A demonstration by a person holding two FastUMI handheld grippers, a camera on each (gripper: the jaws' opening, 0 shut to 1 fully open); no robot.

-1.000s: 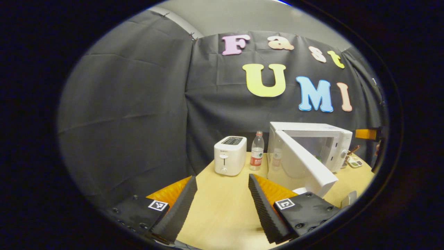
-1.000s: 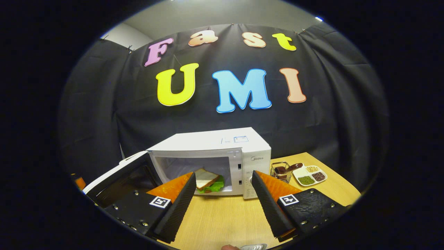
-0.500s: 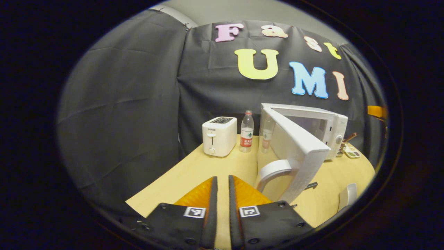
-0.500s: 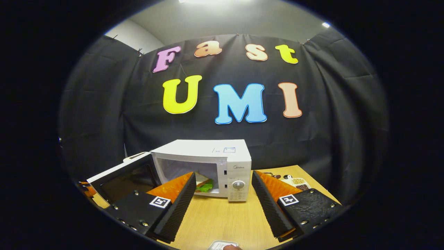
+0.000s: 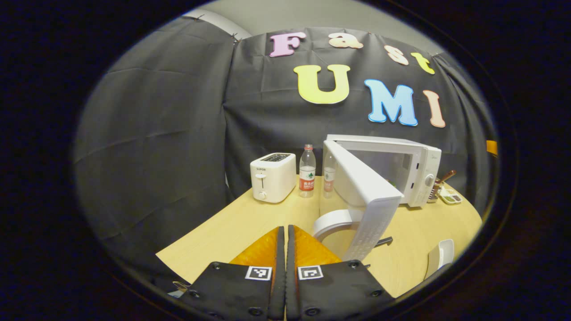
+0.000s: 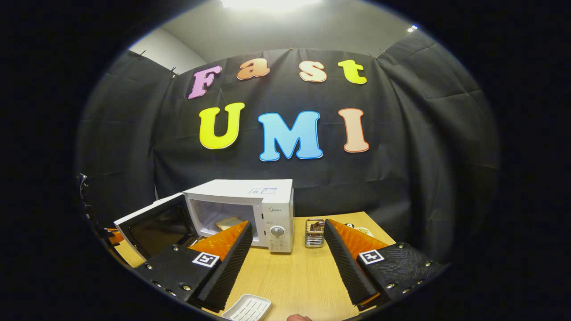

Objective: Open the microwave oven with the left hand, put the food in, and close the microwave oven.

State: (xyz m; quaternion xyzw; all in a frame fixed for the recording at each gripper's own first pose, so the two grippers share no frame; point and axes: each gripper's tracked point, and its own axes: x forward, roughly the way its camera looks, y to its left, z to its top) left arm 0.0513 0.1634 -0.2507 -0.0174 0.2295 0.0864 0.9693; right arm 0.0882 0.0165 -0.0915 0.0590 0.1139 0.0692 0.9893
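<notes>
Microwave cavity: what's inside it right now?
A sandwich sits inside the microwave, whose door hangs open. The right gripper, open, covers the sandwich's lower part and the cavity floor.
</notes>
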